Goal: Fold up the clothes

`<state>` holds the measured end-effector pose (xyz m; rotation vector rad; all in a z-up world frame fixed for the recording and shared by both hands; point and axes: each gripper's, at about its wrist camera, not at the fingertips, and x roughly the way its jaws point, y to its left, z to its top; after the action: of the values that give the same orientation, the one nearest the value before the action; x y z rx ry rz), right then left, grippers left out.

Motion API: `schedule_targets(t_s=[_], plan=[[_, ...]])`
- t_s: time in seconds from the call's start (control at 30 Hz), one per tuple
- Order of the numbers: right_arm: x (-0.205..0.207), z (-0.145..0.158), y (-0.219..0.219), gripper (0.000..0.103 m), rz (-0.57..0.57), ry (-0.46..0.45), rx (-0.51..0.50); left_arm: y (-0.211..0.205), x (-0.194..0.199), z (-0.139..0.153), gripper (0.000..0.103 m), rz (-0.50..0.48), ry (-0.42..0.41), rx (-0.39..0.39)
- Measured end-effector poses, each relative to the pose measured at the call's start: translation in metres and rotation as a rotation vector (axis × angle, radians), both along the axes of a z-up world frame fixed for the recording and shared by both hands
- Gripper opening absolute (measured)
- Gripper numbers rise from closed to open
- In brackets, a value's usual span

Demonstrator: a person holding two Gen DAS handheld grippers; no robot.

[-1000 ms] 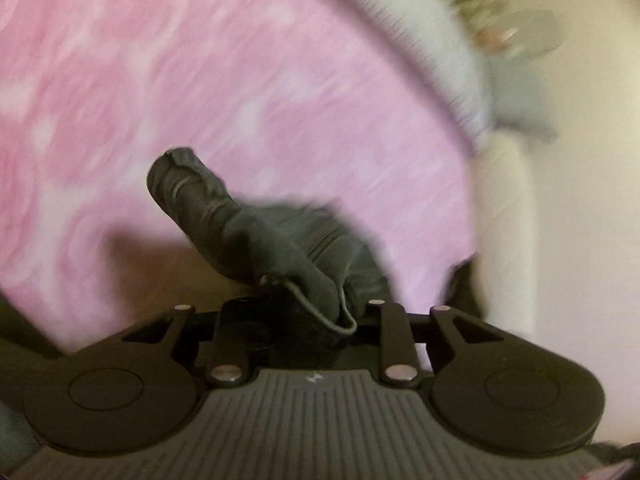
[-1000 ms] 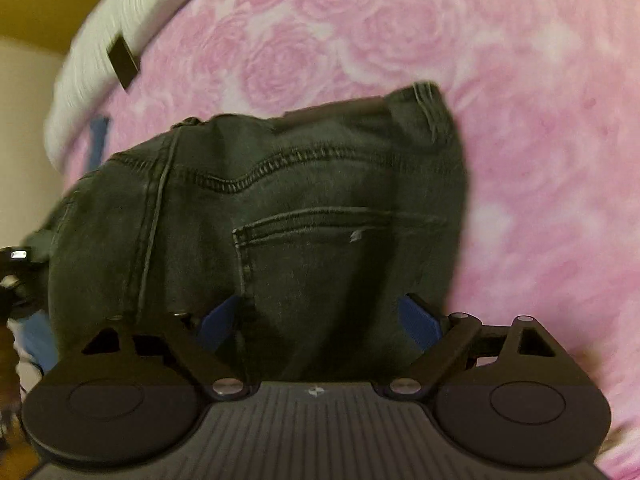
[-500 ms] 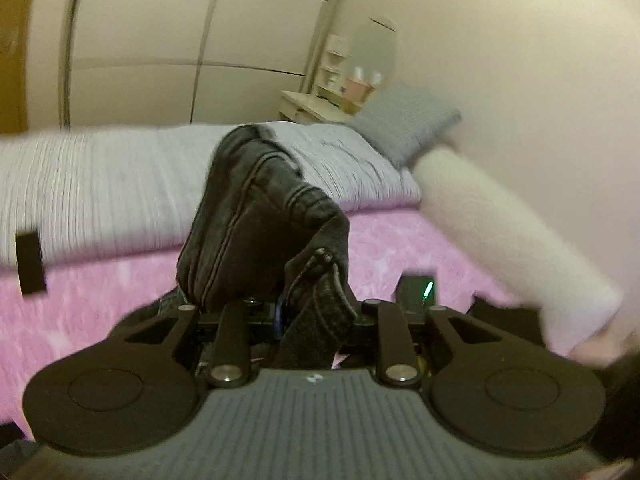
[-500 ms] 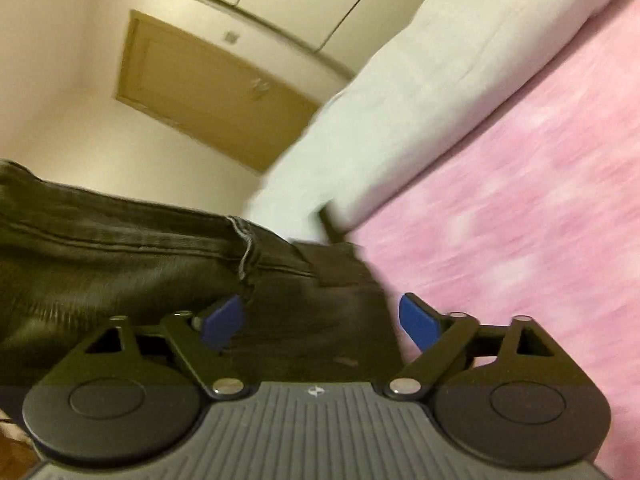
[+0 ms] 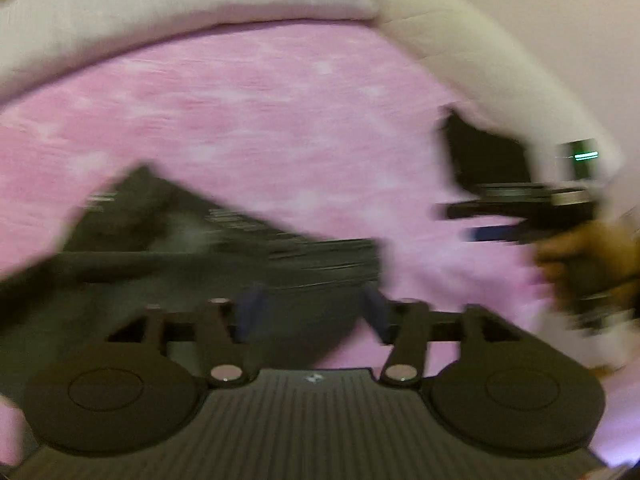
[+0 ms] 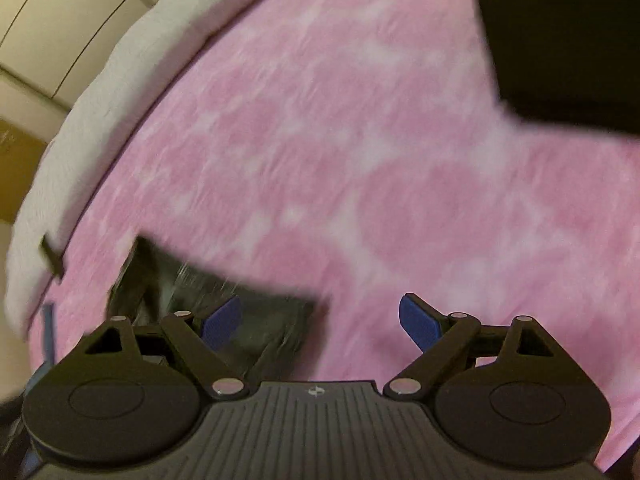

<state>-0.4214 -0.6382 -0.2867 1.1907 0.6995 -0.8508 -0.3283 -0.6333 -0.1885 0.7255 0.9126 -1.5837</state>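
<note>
Dark grey jeans lie bunched on the pink rose bedspread, blurred by motion. My left gripper is open just above their near right edge, with nothing clamped between its blue pads. In the right wrist view the jeans sit low on the left, behind the left blue pad. My right gripper is open over bare bedspread to the right of them. From the left wrist view the right gripper shows at the right, held by a hand.
A dark folded item lies on the bedspread at the far right, also visible as a dark folded item in the left view. A white-grey duvet and a white bolster border the pink cover. Wardrobe doors stand behind.
My left gripper, shut on the lifted jeans before, has opened and the jeans now lie on the bed. Both grippers swung back down toward the bedspread; the right one stayed open.
</note>
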Motion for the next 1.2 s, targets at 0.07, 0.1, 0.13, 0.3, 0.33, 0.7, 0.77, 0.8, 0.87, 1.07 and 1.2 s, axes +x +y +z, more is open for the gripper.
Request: schedule_targets(t_s=[0.07, 0.1, 0.13, 0.3, 0.33, 0.7, 0.77, 0.8, 0.87, 1.07, 1.2], plan=[[0.026, -0.009, 0.017, 0.089, 0.057, -0.010, 0.019, -0.005, 0.039, -0.015, 0.065, -0.017, -0.152, 0.000], [0.040, -0.013, 0.023, 0.089, 0.082, -0.010, 0.022, -0.007, 0.059, -0.024, 0.070, -0.039, -0.222, -0.004], [0.054, -0.016, 0.029, 0.089, 0.110, -0.009, 0.018, -0.010, 0.080, -0.032, 0.072, -0.072, -0.291, -0.011], [0.144, -0.001, 0.063, 0.089, 0.443, -0.047, -0.188, -0.033, 0.175, -0.074, 0.078, -0.267, -0.397, 0.056], [0.152, -0.002, 0.066, 0.089, 0.486, -0.030, -0.206, -0.038, 0.187, -0.086, 0.079, -0.302, -0.380, 0.088], [0.247, -0.015, 0.094, 0.028, 0.953, 0.154, -0.399, -0.010, 0.242, -0.095, 0.002, -0.405, -0.359, 0.163], [0.264, -0.018, 0.099, 0.015, 1.037, 0.188, -0.434, 0.004, 0.244, -0.065, 0.001, -0.413, -0.319, 0.134], [0.273, -0.019, 0.102, 0.012, 1.079, 0.206, -0.452, 0.015, 0.242, -0.047, 0.001, -0.433, -0.291, 0.122], [0.262, -0.003, 0.113, 0.011, 1.163, 0.203, -0.450, 0.042, 0.231, -0.009, 0.001, -0.494, -0.200, 0.128], [0.173, 0.053, 0.159, 0.002, 1.355, 0.185, -0.292, 0.140, 0.134, 0.037, 0.002, -0.778, 0.156, 0.369], [0.133, 0.024, 0.188, 0.021, 1.389, 0.389, -0.184, 0.173, 0.078, 0.007, 0.023, -0.856, 0.343, 0.551]])
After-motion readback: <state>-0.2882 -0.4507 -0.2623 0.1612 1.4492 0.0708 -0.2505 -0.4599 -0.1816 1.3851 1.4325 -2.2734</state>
